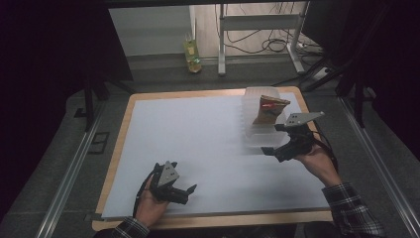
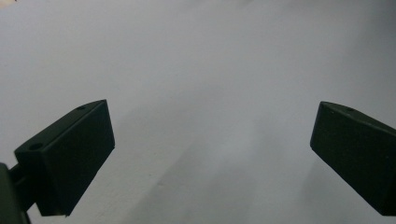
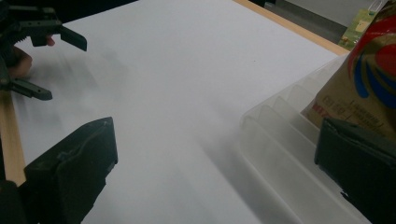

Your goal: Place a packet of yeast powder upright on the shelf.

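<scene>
Standing in the clear bin (image 1: 253, 136), the snack bag (image 1: 268, 110) is just beyond the right tool (image 1: 270, 140).

A yellow-green bottle (image 1: 192, 55) stands on the floor beyond the table (image 1: 119, 148), beside a white metal frame (image 1: 257, 22).

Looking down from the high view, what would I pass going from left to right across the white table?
Left gripper → clear plastic bin → snack bag standing in it → right gripper beside the bin's near right edge.
</scene>
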Demonstrator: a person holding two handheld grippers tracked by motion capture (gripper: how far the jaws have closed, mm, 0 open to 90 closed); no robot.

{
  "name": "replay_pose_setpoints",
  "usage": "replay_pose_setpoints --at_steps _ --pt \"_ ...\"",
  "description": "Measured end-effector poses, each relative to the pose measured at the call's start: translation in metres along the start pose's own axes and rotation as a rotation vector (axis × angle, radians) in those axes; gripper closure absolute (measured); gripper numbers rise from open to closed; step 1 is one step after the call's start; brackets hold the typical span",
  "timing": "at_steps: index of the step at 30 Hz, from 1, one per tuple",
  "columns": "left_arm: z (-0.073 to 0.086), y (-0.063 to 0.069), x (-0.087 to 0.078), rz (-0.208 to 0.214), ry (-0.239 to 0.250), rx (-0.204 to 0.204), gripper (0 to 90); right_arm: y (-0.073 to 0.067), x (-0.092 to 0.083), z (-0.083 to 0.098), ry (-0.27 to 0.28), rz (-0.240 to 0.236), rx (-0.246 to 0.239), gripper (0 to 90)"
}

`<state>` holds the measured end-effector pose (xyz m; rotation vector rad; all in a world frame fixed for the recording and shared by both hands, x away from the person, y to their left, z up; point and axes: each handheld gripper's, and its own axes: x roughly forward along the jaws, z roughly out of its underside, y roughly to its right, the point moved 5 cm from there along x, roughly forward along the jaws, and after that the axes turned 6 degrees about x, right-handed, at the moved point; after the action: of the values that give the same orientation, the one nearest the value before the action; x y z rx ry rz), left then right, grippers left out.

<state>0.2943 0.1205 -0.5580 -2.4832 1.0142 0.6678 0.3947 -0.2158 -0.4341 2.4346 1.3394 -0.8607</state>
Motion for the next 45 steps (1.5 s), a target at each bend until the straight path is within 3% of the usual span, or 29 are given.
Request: replay_pose_setpoints --at_steps 13,28,45 --pt "0.0 0.0 -0.001 -0.004 0.002 0.008 0.0 -0.017 -0.005 0.021 0.009 0.009 0.002 0.0" --pt "0.0 0.0 -0.001 -0.006 0.002 0.012 0.0 -0.033 0.002 0.048 0.021 0.01 0.027 0.0" --pt "0.0 0.0 -0.001 -0.006 -0.006 0.02 0.0 -0.058 0.011 0.072 0.008 0.028 -0.015 0.0"
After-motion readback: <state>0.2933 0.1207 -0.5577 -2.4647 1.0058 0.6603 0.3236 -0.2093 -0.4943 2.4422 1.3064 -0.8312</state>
